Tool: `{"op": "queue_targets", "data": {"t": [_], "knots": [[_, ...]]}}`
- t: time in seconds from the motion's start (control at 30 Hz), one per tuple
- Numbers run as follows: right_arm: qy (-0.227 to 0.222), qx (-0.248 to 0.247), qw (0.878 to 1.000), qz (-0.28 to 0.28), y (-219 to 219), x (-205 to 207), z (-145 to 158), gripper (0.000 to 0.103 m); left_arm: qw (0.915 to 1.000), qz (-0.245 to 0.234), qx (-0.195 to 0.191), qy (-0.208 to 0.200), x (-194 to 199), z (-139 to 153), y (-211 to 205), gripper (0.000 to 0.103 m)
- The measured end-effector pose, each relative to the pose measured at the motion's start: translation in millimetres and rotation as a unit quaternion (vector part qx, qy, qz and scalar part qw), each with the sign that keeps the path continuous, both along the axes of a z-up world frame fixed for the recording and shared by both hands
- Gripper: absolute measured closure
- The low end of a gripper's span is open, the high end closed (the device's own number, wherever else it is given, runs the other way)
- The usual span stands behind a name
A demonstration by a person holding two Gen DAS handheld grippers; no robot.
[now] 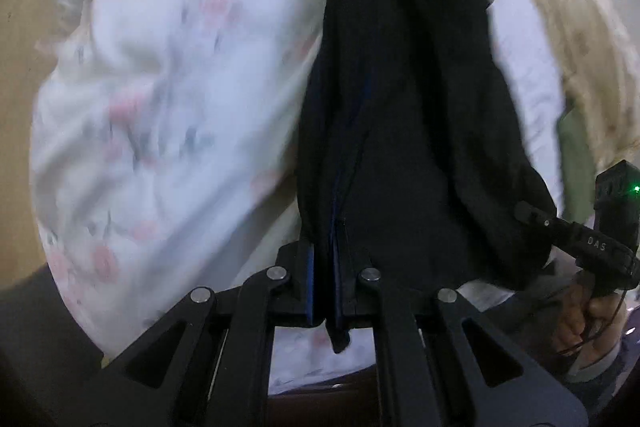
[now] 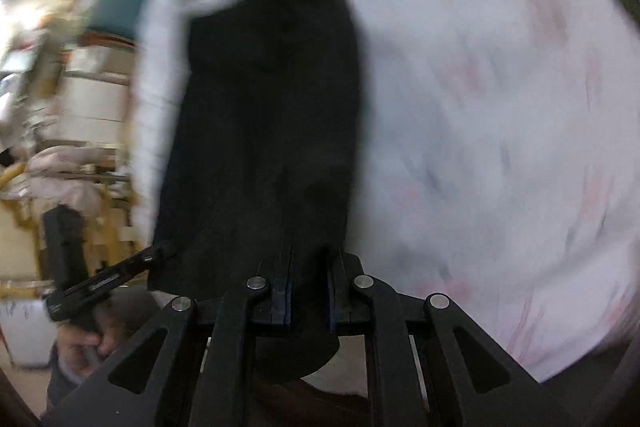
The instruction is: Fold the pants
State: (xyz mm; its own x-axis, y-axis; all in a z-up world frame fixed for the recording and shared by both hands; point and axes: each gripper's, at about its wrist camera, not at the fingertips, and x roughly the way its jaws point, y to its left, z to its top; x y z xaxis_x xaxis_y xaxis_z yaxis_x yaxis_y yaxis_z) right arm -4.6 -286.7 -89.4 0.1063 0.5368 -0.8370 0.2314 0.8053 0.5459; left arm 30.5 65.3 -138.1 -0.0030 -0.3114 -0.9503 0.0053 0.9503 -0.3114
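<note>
**Now both grippers clamped on black pants, held over floral bedding**

Clearly pinched at both ends. Left gripper (image 1: 325,291) pressed together on an edge of the black pants (image 1: 400,131), blue pads squeezing a thin fold, a short tab of cloth poking out behind the fingers. Right gripper (image 2: 309,297) likewise closed on the pants (image 2: 272,115), with a thicker bunch of fabric caught between the pads and a rounded flap hanging below the fingers. Seen from the left wrist as a dark panel stretching away from the fingers, narrowing toward the top, with a blue seam line running along it. Spread beneath and beside it, a white sheet with pink and grey flowers (image 1: 160,99), rumpled, blurred by motion in both views (image 2: 500,107). At the right edge of the left view, the other gripper (image 1: 576,239) gripping the garment's far corner, with a hand (image 1: 588,315) around its handle. At the lower left of the right view, the opposite gripper (image 2: 116,275) at the cloth's corner, hand (image 2: 80,343) below it. Cluttered shelving (image 2: 60,99) far left, too blurred to detail.
</note>
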Motion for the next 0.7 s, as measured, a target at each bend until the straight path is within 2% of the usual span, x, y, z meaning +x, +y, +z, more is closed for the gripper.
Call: {"op": "queue_targets", "data": {"t": [0.03,0.07,0.1,0.13,0.17,0.2,0.23,0.3,0.43,0.57,0.7], "knots": [[0.027,0.001,1.0,0.0,-0.3,-9.2,-13.9,0.086,0.9996,-0.016,0.024,0.001,-4.6,-2.1,-3.2,0.095],[0.041,-0.002,0.999,0.001,-1.1,-13.0,-18.6,0.085,0.9992,-0.022,0.034,0.003,-6.2,-2.1,-4.2,0.094],[0.05,-0.013,0.999,-0.002,-3.9,-19.2,-20.1,0.078,0.9989,-0.024,0.041,0.002,-8.2,-2.4,-3.1,0.094],[0.05,-0.022,0.999,-0.003,-6.3,-20.6,-17.9,0.056,0.9984,-0.024,0.051,0.001,-8.7,-1.8,-1.1,0.09],[0.054,-0.037,0.998,-0.003,-9.2,-21.7,-13.8,0.047,0.9972,-0.018,0.073,0.002,-7.9,0.6,2.0,0.085],[0.053,-0.053,0.997,-0.004,-13.2,-22.6,-8.5,0.043,0.9959,-0.01,0.09,0.004,-7.1,2.5,4.4,0.072],[0.047,-0.066,0.997,-0.005,-16.4,-22.9,-4.1,0.043,0.9948,0.0,0.101,0.004,-5.9,7.7,8.0,0.065],[0.028,-0.086,0.996,-0.006,-23.0,-22.3,11.1,0.043,0.9957,0.013,0.091,-0.014,-4.3,20.9,12.0,0.065],[-0.054,-0.101,0.993,-0.001,-32.6,-0.7,48.2,0.043,0.9938,0.029,0.088,-0.061,12.7,53.9,13.9,0.065],[-0.116,-0.073,0.99,0.013,-27.8,49.3,66.9,0.044,0.9932,0.015,0.073,-0.09,56.4,69.8,-5.8,0.065],[-0.154,-0.097,0.982,0.043,-14.9,105.3,69.6,0.046,0.99,0.014,0.069,-0.122,113.5,65.5,-22.4,0.065]]}}
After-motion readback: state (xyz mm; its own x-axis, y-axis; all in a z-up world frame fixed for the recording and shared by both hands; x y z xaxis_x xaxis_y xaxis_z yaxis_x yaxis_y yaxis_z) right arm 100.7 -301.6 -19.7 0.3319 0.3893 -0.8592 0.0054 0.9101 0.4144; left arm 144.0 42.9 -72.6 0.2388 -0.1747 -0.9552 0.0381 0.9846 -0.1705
